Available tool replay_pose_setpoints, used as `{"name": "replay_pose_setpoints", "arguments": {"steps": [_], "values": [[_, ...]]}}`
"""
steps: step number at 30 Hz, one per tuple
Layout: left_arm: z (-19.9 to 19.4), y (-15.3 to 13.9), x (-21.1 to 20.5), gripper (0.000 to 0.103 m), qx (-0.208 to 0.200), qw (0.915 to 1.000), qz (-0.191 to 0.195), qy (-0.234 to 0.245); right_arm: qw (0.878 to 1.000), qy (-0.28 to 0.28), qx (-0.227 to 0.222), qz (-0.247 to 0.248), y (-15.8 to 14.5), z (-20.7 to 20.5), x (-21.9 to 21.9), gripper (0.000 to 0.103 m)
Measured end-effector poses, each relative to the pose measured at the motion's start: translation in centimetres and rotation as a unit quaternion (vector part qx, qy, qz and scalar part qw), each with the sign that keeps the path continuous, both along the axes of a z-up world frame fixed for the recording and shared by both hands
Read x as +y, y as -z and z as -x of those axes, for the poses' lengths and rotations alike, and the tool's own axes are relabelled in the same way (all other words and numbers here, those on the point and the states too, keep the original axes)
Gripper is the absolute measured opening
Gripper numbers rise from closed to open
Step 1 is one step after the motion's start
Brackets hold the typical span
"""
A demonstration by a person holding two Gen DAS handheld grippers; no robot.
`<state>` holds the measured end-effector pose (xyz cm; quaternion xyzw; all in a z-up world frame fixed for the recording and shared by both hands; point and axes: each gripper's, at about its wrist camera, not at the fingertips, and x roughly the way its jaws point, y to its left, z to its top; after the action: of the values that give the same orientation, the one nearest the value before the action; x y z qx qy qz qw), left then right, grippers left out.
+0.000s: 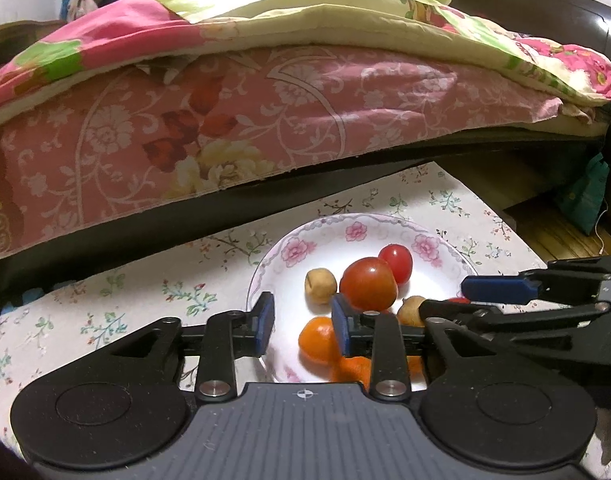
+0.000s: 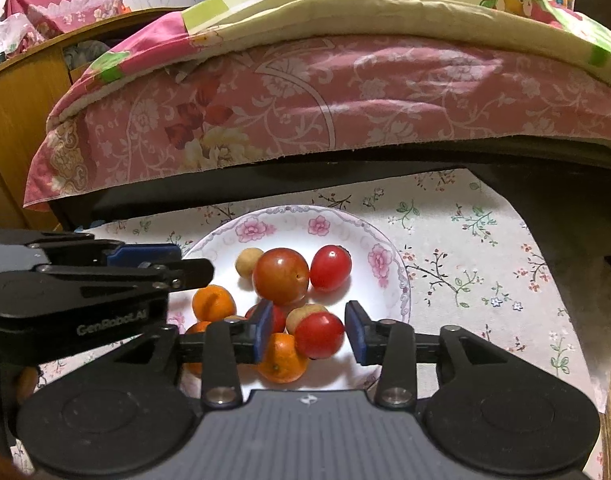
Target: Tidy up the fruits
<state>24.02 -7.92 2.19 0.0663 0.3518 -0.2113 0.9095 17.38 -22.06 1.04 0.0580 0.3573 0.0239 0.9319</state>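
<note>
A white plate with a pink flower rim (image 1: 283, 254) (image 2: 379, 258) holds the fruit. On it lie a large tomato (image 1: 367, 282) (image 2: 280, 276), a small red tomato (image 1: 395, 262) (image 2: 330, 267), tan longans (image 1: 320, 285) (image 2: 247, 262) and oranges (image 1: 317, 338) (image 2: 213, 302). My left gripper (image 1: 304, 324) stands open over the plate's near left part, an orange below its gap, the pads not pressing it. My right gripper (image 2: 309, 332) is open around a small red tomato (image 2: 319, 334) that rests on an orange (image 2: 283, 360), with a gap at the right pad.
The plate sits on a floral cloth (image 1: 125, 300) (image 2: 485, 240) over a low table. Right behind it rises a bed with a pink floral sheet (image 1: 265, 120) (image 2: 345, 100) and quilts. A wooden cabinet (image 2: 21, 100) stands at the left.
</note>
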Motion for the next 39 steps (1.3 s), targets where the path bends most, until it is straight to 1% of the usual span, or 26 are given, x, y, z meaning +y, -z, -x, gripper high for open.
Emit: {"name": "replay_pose_setpoints", "arguments": {"steps": [4, 8, 18, 20, 22, 26, 31, 34, 39], "values": [[0.8, -0.3, 0.4, 0.055, 0.0, 1.0, -0.001, -0.004, 1.0, 0.007, -0.002, -0.003, -0.4, 0.6, -0.2, 0.039], [1.6, -0.5, 0.8, 0.063, -0.001, 1.0, -0.003, -0.007, 1.0, 0.006, -0.003, -0.004, -0.8, 1.4, 0.1, 0.04], [3.2, -0.5, 1.1, 0.071, 0.006, 0.9998, -0.008, -0.018, 1.0, 0.009, 0.003, -0.003, -1.1, 2.7, 0.8, 0.04], [3.4, -0.5, 1.2, 0.078, 0.007, 0.9996, -0.012, -0.024, 1.0, 0.012, 0.004, -0.004, -1.0, 2.9, 0.7, 0.04], [3.7, -0.5, 1.2, 0.081, 0.005, 0.9993, -0.018, -0.032, 1.0, 0.016, 0.004, -0.004, -1.1, 3.1, 0.7, 0.04], [4.2, -0.6, 1.2, 0.085, -0.001, 0.9987, -0.028, -0.043, 1.0, 0.019, 0.003, -0.005, -1.2, 3.4, 0.7, 0.041], [4.6, -0.4, 1.2, 0.086, 0.0, 0.9982, -0.033, -0.049, 1.0, 0.022, 0.008, -0.005, -1.0, 3.6, 0.8, 0.041], [4.7, -0.2, 1.1, 0.089, -0.001, 0.9977, -0.038, -0.056, 1.0, 0.024, 0.011, -0.004, -0.9, 3.7, 0.9, 0.041], [4.8, -0.2, 1.1, 0.091, 0.0, 0.9973, -0.039, -0.062, 1.0, 0.026, 0.013, -0.005, -0.8, 3.8, 0.8, 0.041]]}}
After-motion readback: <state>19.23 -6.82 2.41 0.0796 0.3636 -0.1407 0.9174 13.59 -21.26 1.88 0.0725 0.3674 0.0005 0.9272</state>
